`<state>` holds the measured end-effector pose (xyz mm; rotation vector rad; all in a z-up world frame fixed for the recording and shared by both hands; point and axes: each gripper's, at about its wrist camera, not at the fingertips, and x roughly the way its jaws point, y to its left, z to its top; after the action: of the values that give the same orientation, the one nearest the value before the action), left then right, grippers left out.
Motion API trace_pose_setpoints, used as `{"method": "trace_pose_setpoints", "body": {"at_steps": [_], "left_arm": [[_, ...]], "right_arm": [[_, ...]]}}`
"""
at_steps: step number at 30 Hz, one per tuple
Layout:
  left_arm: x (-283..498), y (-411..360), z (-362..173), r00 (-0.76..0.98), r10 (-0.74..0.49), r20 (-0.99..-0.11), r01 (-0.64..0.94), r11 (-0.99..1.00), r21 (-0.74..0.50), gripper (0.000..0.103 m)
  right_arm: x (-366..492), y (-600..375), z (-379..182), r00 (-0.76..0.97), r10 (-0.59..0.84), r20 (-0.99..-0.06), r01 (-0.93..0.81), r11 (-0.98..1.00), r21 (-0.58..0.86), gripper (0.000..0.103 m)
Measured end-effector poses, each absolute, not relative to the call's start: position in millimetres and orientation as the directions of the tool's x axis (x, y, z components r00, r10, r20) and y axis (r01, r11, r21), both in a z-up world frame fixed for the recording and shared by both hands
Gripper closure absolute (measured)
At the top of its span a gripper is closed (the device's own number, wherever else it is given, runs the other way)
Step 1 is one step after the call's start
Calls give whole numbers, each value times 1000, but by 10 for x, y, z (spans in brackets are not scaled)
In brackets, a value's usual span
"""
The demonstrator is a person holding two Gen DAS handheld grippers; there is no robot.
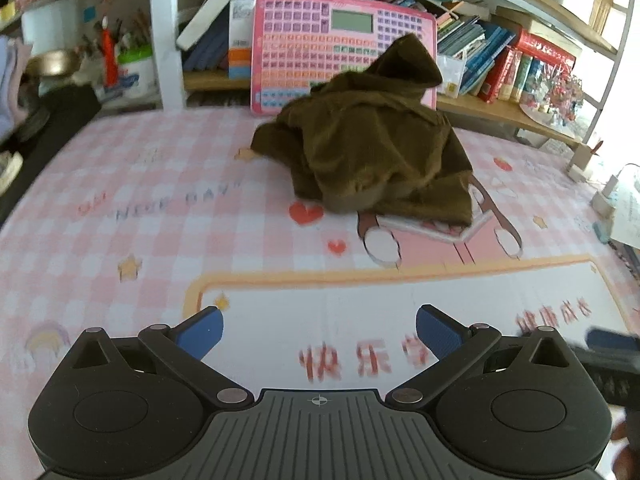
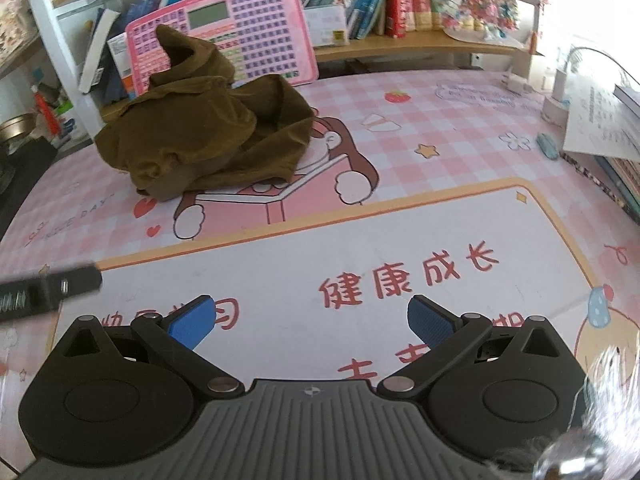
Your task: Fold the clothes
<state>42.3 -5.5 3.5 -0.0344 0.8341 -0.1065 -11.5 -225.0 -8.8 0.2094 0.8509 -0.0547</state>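
Note:
A crumpled olive-brown garment (image 1: 372,140) (image 2: 208,120) lies in a heap at the far side of the pink checked desk mat (image 1: 120,200) (image 2: 440,140), one peak leaning against a pink toy keyboard. My left gripper (image 1: 319,330) hovers open over the near white panel of the mat, well short of the garment, nothing between its blue pads. My right gripper (image 2: 310,320) is also open and empty, near the front, with the garment far ahead to its left. Each gripper shows at the edge of the other's view.
A pink toy keyboard (image 1: 320,40) (image 2: 248,28) leans on the bookshelf behind the garment. Books (image 1: 500,60) fill the shelf. A white shelf post (image 1: 166,32) stands at the back left. Papers and a charger (image 2: 592,112) sit at the right edge.

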Motion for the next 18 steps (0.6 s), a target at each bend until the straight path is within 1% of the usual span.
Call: {"method": "trace_pose_setpoints", "body": {"at_steps": [3, 6, 10, 15, 18], "left_arm": [[644, -77, 61, 679, -119, -724, 94, 993, -75, 0], [884, -86, 105, 701, -150, -698, 105, 989, -107, 0], [1185, -136, 146, 746, -140, -651, 100, 990, -98, 1], [1504, -205, 66, 779, -145, -610, 93, 989, -116, 0], [1674, -185, -29, 775, -166, -609, 78, 983, -168, 0]], "right_arm": [[-125, -2303, -97, 658, 19, -753, 157, 974, 162, 0], [-150, -2376, -100, 653, -9, -757, 192, 969, 155, 0], [-193, -2480, -103, 644, -51, -763, 244, 959, 142, 0], [-259, -2559, -115, 624, -91, -776, 287, 950, 120, 0], [-303, -2600, -118, 613, -113, -782, 306, 946, 104, 0]]}}
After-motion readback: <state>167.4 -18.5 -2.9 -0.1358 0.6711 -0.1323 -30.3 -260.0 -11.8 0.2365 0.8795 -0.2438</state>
